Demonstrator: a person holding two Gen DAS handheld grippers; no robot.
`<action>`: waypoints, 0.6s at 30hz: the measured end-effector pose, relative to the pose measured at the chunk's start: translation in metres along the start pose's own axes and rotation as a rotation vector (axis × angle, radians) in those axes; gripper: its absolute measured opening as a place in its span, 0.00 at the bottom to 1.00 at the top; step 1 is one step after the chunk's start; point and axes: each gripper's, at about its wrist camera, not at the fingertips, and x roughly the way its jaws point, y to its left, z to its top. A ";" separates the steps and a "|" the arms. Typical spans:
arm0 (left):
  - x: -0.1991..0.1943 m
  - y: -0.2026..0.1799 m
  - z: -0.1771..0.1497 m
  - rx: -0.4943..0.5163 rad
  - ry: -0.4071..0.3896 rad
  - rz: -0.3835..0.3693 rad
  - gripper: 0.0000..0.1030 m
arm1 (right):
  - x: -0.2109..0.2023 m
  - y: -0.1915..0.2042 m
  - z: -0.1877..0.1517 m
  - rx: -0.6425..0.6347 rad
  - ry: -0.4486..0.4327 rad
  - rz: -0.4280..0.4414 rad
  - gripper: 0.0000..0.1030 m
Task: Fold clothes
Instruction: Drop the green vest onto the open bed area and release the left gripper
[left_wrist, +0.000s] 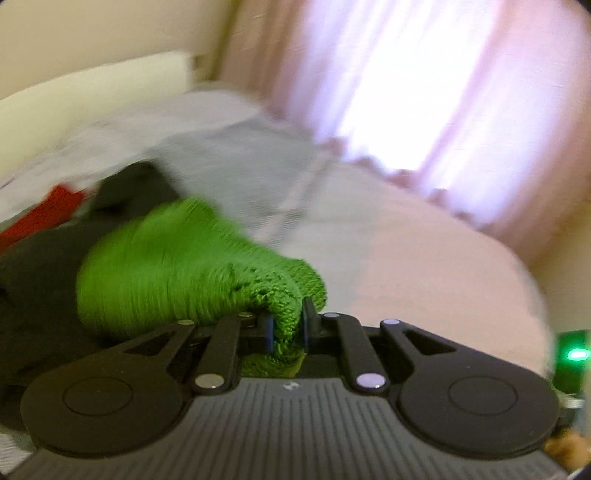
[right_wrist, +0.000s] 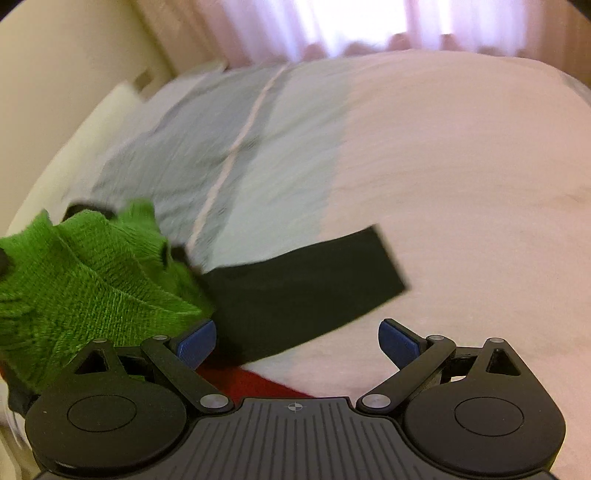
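Note:
A bright green knitted garment (left_wrist: 177, 266) is pinched at its edge between the blue pads of my left gripper (left_wrist: 288, 326), which is shut on it. The knit bunches up to the left over dark clothing (left_wrist: 33, 280). In the right wrist view the same green knit (right_wrist: 85, 280) hangs at the left, beside my right gripper (right_wrist: 297, 341). That gripper stands open with nothing between its fingers. Below it lie a black cloth (right_wrist: 303, 291) and a red cloth (right_wrist: 251, 384) on the pink bedspread (right_wrist: 461, 206).
A grey garment with a pale stripe (right_wrist: 229, 162) lies spread across the bed toward the cream wall (right_wrist: 55, 74). Pink curtains (left_wrist: 424, 85) hang behind the bed. A red item (left_wrist: 44, 210) sits in the pile at left. A green light (left_wrist: 576, 354) glows at the right edge.

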 end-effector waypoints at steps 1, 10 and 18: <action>-0.007 -0.021 -0.001 0.008 -0.012 -0.039 0.09 | -0.016 -0.016 -0.002 0.026 -0.022 -0.002 0.94; -0.075 -0.200 -0.035 0.016 -0.065 -0.357 0.10 | -0.185 -0.187 -0.034 0.231 -0.259 -0.086 0.94; -0.074 -0.314 -0.159 0.004 0.176 -0.411 0.17 | -0.282 -0.312 -0.096 0.184 -0.249 -0.186 0.94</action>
